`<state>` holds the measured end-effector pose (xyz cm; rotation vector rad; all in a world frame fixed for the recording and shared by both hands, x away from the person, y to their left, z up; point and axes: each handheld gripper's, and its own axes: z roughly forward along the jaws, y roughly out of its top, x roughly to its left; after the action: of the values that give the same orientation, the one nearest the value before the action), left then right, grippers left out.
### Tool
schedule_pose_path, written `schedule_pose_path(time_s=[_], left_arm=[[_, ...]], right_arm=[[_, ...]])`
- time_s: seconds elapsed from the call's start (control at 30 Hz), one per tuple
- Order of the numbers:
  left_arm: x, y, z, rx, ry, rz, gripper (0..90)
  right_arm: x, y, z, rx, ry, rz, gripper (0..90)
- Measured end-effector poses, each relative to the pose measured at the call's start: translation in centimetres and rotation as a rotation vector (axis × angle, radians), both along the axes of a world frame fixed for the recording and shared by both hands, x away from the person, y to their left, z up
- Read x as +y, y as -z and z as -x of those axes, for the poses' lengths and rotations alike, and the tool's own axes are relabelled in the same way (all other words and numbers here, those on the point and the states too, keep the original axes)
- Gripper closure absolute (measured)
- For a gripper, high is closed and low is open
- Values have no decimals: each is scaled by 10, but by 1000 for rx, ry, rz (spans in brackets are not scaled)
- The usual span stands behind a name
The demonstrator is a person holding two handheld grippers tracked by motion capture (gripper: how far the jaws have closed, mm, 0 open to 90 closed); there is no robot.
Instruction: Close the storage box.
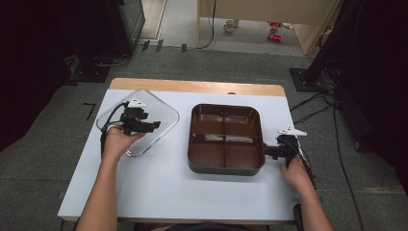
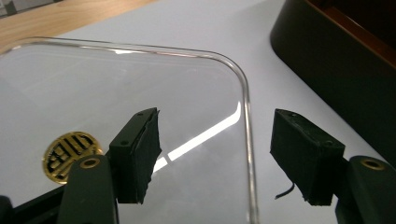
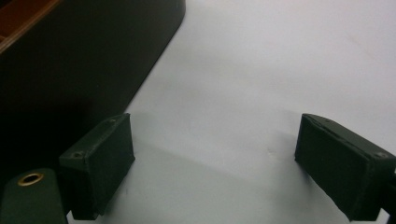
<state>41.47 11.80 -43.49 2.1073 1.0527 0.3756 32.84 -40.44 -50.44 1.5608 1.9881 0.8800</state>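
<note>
While my left gripper [image 2: 215, 158] straddles the clear square plastic lid's [image 2: 140, 93] rim with jaws apart, its camera reveals a gold round sticker [image 2: 60, 156]; my right gripper [image 3: 215, 172] gapes beside the brown four-compartment tray [image 1: 226, 166].

A: What's under it all?
B: A white table top [image 1: 159, 183] with a strip of light wood [image 1: 192, 86] along its far edge, standing on grey carpet [image 1: 43, 159].
A: And farther back?
B: Black stand bases and cables [image 1: 317, 103] lie on the floor; something red [image 1: 275, 36] sits near a pale wooden panel [image 1: 269, 12].
</note>
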Motion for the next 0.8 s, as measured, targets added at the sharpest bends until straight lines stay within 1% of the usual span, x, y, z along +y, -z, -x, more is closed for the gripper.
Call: schedule_pose_path(time_s=[0.07,0.1,0.23,0.27,0.33,0.37,0.4,0.43,0.47,0.5,0.6,0.63,0.7,0.8], left_arm=[[5,1,-8,-2,-17,-4,338],[5,1,-8,-2,-17,-4,338],[13,2,-17,-15,-40,-2,344],[18,3,-23,-14,-55,-13,353],[20,4,-24,-12,-64,-14,352],[24,6,-26,-11,-73,-10,352],[30,9,-29,-6,-94,-5,352],[30,9,-29,-6,-94,-5,353],[36,12,-32,0,-117,-4,353],[36,12,-32,0,-117,-4,353],[41,16,-35,-19,-149,-17,353],[42,17,-36,-20,-157,-13,353],[44,21,-38,-7,-166,0,355],[44,30,-40,17,-161,-19,367]], right_arm=[[0,0,0,-1,-2,1,111],[0,0,0,-1,-2,1,111],[0,0,0,-1,-1,0,111],[0,0,0,0,-1,0,111],[0,0,0,-1,-1,0,111],[0,0,0,-1,-1,1,111],[0,0,0,-1,-1,0,111],[0,0,0,-1,-1,0,111],[0,0,0,-1,-1,1,111],[0,0,0,-1,-1,1,111],[0,0,0,0,-1,1,111],[0,0,0,0,-1,1,111],[0,0,0,-1,-1,1,111],[0,0,0,-1,-1,1,111]])
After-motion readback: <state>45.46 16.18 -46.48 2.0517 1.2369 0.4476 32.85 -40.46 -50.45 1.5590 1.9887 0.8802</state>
